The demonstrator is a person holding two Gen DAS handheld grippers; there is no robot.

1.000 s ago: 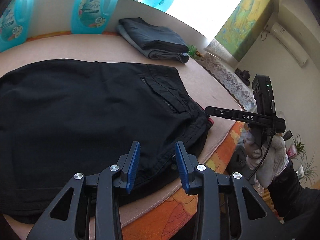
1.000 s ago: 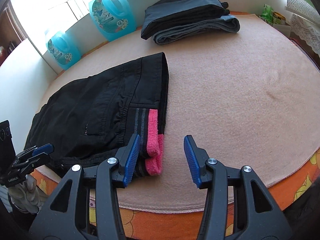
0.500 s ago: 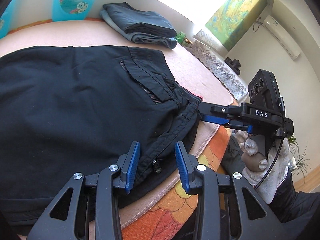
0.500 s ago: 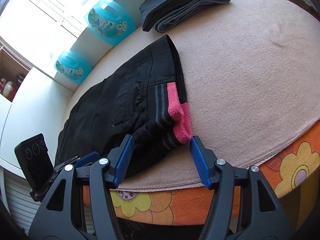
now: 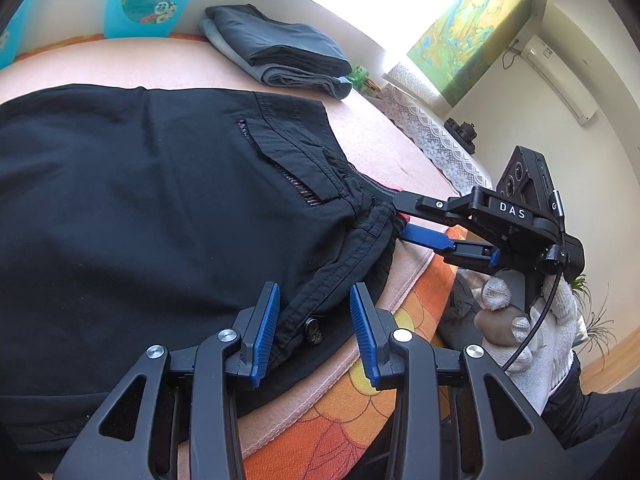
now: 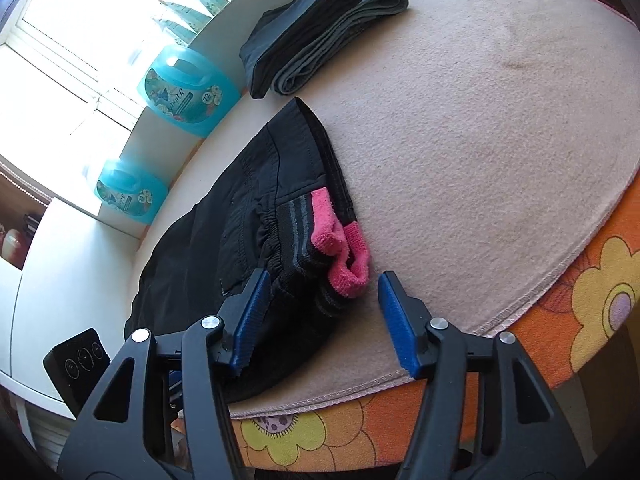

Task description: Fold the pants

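Black pants (image 5: 140, 208) lie spread on the beige blanket (image 6: 480, 152), waistband toward the table's near edge. My left gripper (image 5: 314, 288) is open, and the buttoned front edge (image 5: 314, 330) of the waistband lies between its blue pads (image 5: 264, 332), unpressed. My right gripper (image 5: 400, 218) reaches in from the right at the waistband corner. In the right wrist view the right gripper (image 6: 324, 276) straddles the pink-lined, grey-striped waistband corner (image 6: 344, 264). Its jaws are closing, but the pads (image 6: 396, 320) stand clear of the cloth.
A folded stack of dark grey clothes (image 5: 276, 56) lies at the far side of the blanket. Blue detergent bottles (image 6: 188, 96) stand along the windowsill. An orange flowered cloth (image 6: 592, 288) hangs over the near table edge. A gloved hand (image 5: 524, 320) holds the right gripper.
The right gripper has rolled and come in around the waistband corner, its jaws wider than a second ago. The left gripper has edged forward over the buttoned front edge.
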